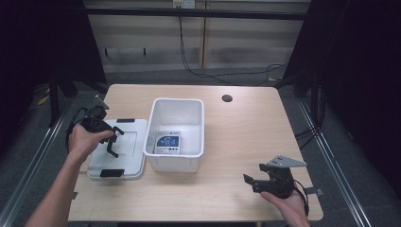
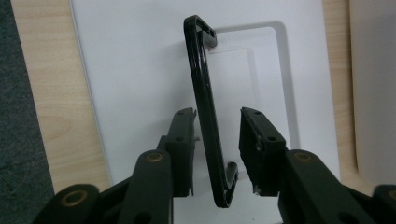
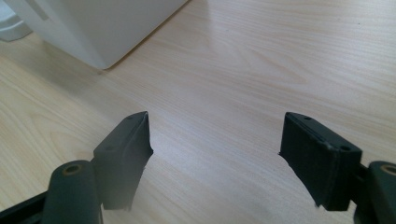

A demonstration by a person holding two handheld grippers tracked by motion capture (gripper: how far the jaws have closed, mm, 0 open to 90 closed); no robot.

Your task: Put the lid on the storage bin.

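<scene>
light: bright tabletop, dark surround | shadows: soft | focus: near fingers blurred

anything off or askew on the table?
Mostly tidy. The white lid lies on the table beside the bin, not on it, and its black handle stands raised between the left gripper's jaws, pads not clamped.

white bin [image 1: 161, 113] w/ a card [image 1: 168, 143] inside, on wood table [image 1: 246, 137].

Left gripper [image 1: 111, 142] over white lid [image 1: 124, 156]
</scene>
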